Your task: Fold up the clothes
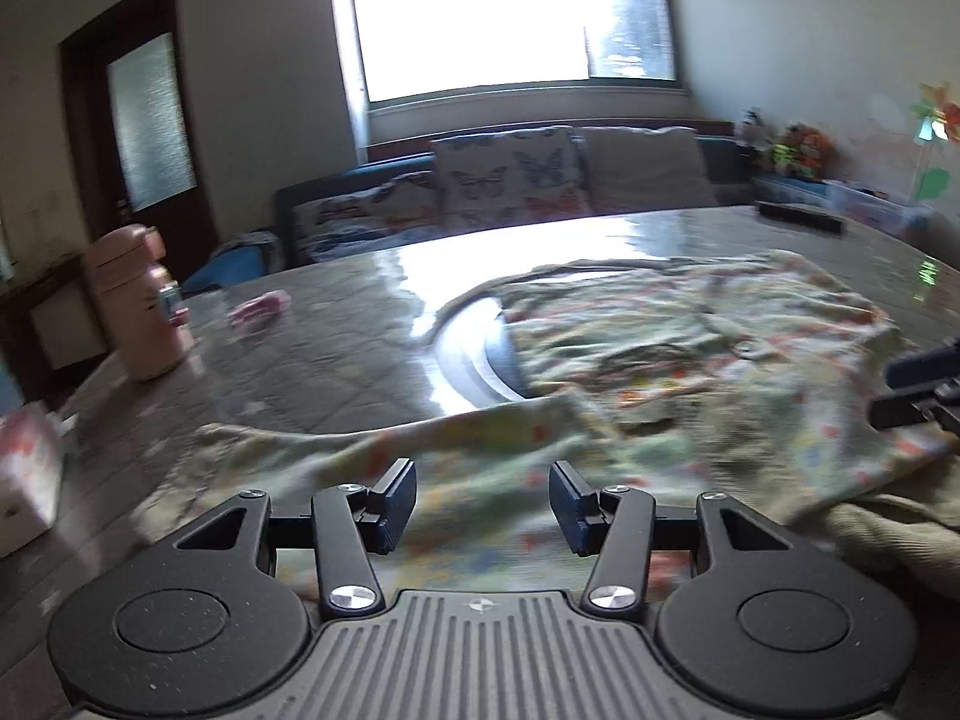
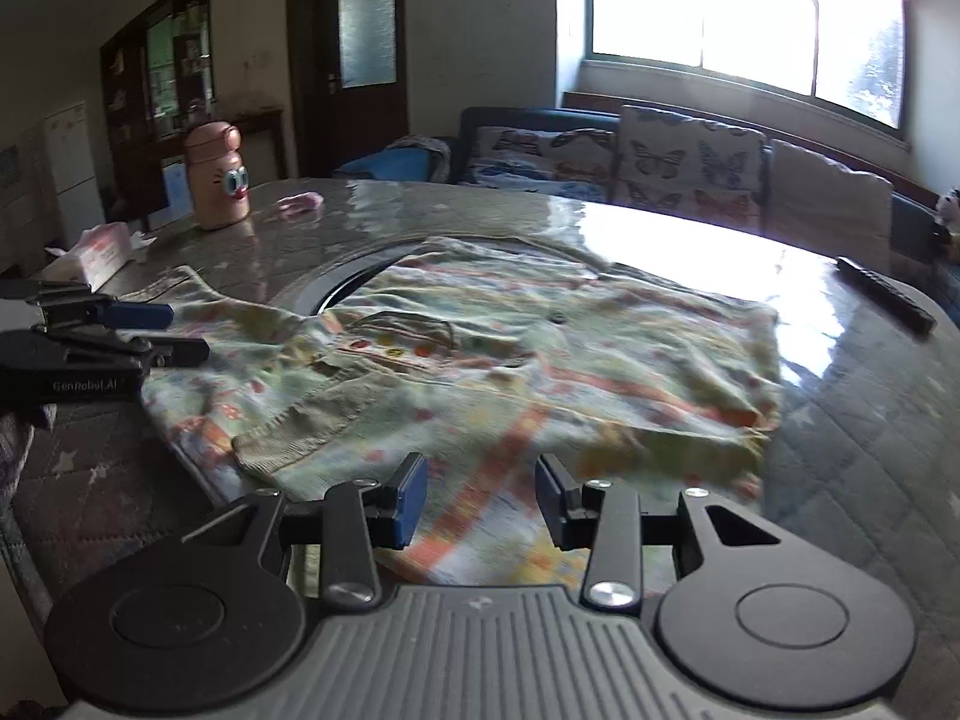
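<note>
Closest up, the left gripper (image 1: 483, 504) has its jaws standing apart with nothing pinched between them, just the near edge of the garment (image 1: 660, 372) lying underneath. Same story on the other side: the right gripper (image 2: 480, 501) is spread too, pads clear of the cloth, hovering over the near hem. In the right wrist view you can see the left gripper (image 2: 165, 333) poking in from the left edge, its blue pads apart, sitting over the left sleeve area but whether it's touching I can't tell.

The garment (image 2: 510, 360) is a pale, colourfully printed top, spread mostly flat on the table (image 2: 870, 420), with a khaki ribbed part folded across its near left. Part of it lies over a round inset ring (image 2: 342, 288) in the tabletop. The left wrist view is pretty blurry, so the print detail is mush there.

Further back on the table: a tissue pack (image 2: 99, 252) at the left edge, a pink bottle with cartoon eyes (image 2: 215, 177), a small pink thing (image 2: 300, 202) beside it, and a dark remote (image 2: 888, 303) off on the right.

Behind all that, a sofa with butterfly cushions (image 2: 690, 165) under a bright window (image 2: 744, 18), and a dark door (image 2: 366, 18) off to the left.
</note>
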